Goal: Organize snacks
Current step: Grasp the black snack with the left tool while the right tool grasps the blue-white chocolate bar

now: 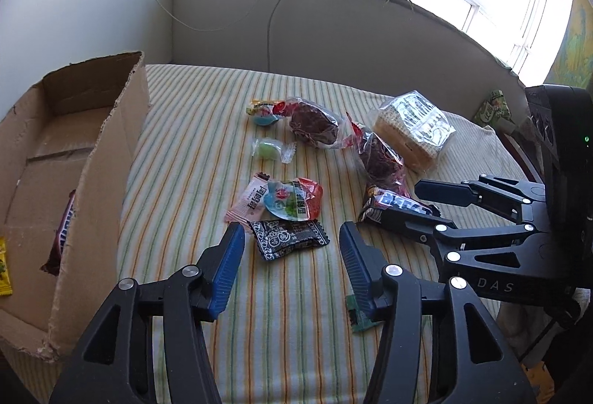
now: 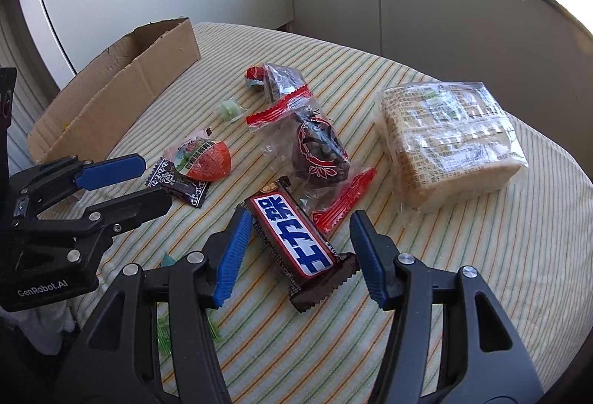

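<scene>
Glossy chocolate bar (image 2: 296,237) between spread right gripper (image 2: 296,248) fingers, seemingly untouched.

The left black two-finger gripper with blue ribbed pads (image 1: 292,237) is held low, with its jaws spread wide apart. The right black two-finger gripper with blue ribbed pads (image 2: 298,228) is also low, its jaws wide apart.
</scene>
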A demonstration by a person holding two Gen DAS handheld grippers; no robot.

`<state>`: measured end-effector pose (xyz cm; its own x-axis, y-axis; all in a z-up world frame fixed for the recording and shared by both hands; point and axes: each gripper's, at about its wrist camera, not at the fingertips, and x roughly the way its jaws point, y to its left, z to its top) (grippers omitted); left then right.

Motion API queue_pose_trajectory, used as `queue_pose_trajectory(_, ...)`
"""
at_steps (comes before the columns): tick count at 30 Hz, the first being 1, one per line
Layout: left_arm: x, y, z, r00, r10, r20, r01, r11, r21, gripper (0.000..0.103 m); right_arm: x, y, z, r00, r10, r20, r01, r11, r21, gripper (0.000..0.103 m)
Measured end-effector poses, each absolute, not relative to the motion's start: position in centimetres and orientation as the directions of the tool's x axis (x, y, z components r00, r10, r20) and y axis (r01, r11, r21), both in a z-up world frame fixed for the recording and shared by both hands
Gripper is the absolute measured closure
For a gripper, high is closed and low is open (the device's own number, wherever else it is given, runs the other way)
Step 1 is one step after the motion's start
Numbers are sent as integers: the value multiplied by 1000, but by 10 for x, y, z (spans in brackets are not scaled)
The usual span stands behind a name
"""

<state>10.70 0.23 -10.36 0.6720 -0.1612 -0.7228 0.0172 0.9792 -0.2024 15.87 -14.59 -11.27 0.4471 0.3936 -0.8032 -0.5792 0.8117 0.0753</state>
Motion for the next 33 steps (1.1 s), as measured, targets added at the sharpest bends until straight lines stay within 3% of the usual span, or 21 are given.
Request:
queue_pose_trajectory(5, 124, 4, -112, 633, -205, -747, 28, 970, -242, 49, 158, -144, -115, 428, 402, -809, -594, 800, 84, 45)
queue_pose_trajectory(9, 124, 3, -114, 613, -235, -755, 55, 965, -256, 52, 156, -144, -116, 417, 399, -817, -602, 795, 82, 55)
queue_pose_trajectory(15, 114, -6, -112, 583, -286, -761, 115, 956, -271, 60, 154, -147, -118, 400, 403, -823, -608, 789, 91, 62)
queue_pose_trajectory(20, 109, -10, -102, 632, -208, -746, 121, 978, -170, 60, 154, -150, -118, 399, 403, -824, -602, 793, 97, 64)
queue_pose_trajectory(31, 131, -25, -115, 567, -221, -794, 169, 974, -151, 60, 152, -169, -117, 388, 419, -821, -577, 805, 138, 71)
queue_pose_trajectory(33, 131, -32, -116, 575, -194, -795, 172, 978, -115, 69, 153, -168, -118, 388, 419, -821, -576, 806, 139, 71)
